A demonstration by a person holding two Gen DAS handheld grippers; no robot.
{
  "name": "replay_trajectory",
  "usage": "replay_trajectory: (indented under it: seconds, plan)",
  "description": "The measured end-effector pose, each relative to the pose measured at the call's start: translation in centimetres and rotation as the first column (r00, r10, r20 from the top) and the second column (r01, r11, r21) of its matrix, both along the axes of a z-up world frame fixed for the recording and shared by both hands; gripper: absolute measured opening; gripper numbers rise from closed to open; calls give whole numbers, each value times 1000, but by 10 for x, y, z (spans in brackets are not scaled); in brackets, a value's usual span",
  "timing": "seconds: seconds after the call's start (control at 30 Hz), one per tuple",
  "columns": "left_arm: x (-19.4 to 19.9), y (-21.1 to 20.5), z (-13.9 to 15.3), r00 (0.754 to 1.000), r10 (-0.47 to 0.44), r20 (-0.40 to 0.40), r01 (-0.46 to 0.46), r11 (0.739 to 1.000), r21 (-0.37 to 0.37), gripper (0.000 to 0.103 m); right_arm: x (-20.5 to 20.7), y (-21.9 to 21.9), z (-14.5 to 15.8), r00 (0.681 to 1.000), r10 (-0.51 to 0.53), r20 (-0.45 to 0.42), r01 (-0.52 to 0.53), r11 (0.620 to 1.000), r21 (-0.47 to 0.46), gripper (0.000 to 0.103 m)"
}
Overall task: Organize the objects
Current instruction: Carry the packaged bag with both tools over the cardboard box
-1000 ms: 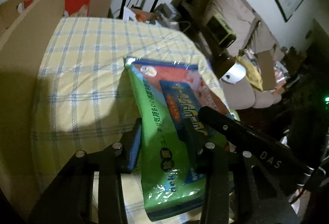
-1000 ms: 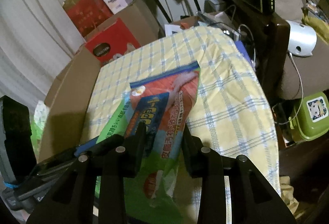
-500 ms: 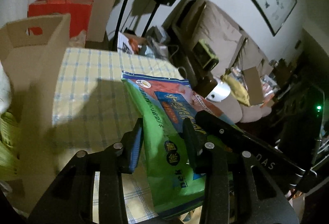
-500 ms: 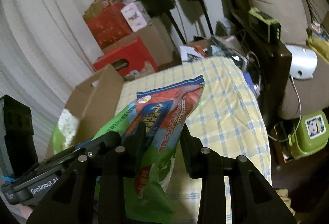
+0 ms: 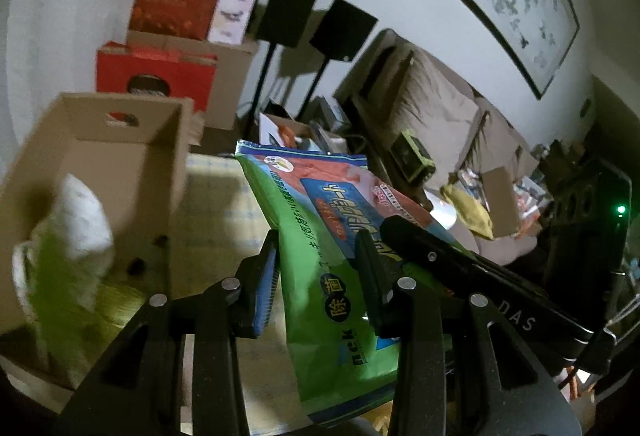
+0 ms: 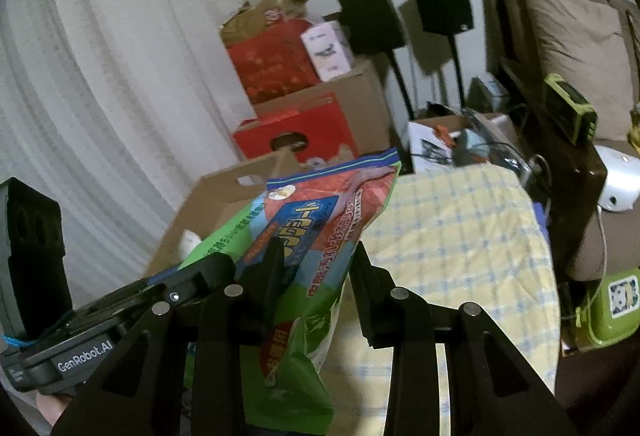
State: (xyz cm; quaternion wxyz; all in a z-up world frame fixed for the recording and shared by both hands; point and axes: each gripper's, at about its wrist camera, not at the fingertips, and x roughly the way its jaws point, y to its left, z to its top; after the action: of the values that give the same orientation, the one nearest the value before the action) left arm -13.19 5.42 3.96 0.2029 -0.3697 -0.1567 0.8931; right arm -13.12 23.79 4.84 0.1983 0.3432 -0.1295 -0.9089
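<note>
A green, red and blue plastic pack [image 5: 320,236] with Japanese print is held in the air by both grippers. My left gripper [image 5: 320,268] is shut on its lower left part. My right gripper [image 6: 316,268] is shut on its lower right part, where the pack [image 6: 320,220] also shows. The pack hangs above the table's yellow checked cloth [image 6: 460,236], beside an open cardboard box [image 5: 120,144]. The box [image 6: 224,196] holds a white and green soft bundle [image 5: 76,232].
Red boxes [image 5: 156,76] and brown cartons are stacked behind the table. Two black speakers on stands [image 5: 316,20] stand by the wall. A sofa [image 6: 568,48] with a green device [image 6: 568,108] is at the right. A green container [image 6: 616,304] sits low beside the table.
Both grippers have lifted the pack off the tablecloth and carried it up and toward the cardboard box. The box's inside and the bundle in it have come into view.
</note>
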Motion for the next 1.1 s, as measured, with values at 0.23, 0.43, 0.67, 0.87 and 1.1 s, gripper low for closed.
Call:
replay_trajectory:
  seconds: [0.23, 0.43, 0.67, 0.87, 1.1]
  plan:
    - [-8, -48, 18, 997, 75, -31, -75, 997, -8, 34, -21, -51, 18, 998, 64, -19, -64, 998, -9, 34]
    - [-27, -96, 17, 988, 154, -29, -154, 988, 5, 33, -46, -101, 19, 993, 115, -8, -115, 993, -17, 34]
    - [-65, -142, -7, 979, 203, 20, -203, 979, -11, 33, -85, -151, 1, 988, 152, 40, -152, 988, 1, 34]
    - [-92, -168, -33, 971, 227, 76, -225, 974, -37, 33, -116, -184, -30, 979, 175, 107, -178, 984, 12, 34]
    - [-115, -189, -65, 961, 245, 130, -241, 970, -43, 31, -134, -205, -56, 972, 180, 154, -188, 981, 40, 34]
